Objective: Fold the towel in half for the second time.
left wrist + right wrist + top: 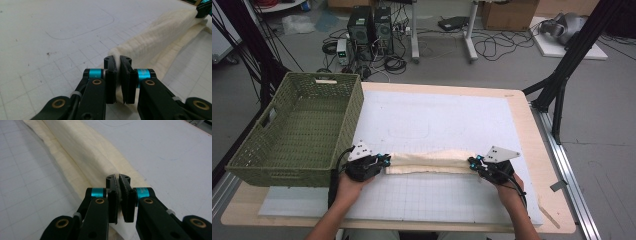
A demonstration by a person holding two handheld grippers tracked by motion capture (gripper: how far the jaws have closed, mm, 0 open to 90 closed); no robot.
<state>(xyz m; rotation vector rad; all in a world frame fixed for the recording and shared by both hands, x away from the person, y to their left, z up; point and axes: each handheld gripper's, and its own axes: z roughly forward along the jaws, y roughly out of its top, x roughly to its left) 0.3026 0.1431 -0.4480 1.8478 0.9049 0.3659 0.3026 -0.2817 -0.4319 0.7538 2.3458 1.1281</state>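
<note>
One green wicker basket (297, 131) stands with nothing in it at the desk's (527, 130) left edge, and beside it the left tongs (385, 160) and right tongs (472, 162) each clamp an end of the folded cream cloth (429, 161) lying on the white gridded mat (437, 125).

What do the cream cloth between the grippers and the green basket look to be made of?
The cloth looks like a soft, matte woven cotton, perhaps gauze: a fine grid texture shows and it sags in limp folds. The basket looks like woven plastic or dyed wicker, with an even olive weave, open gaps and stiff walls; which one is hard to tell.
</note>
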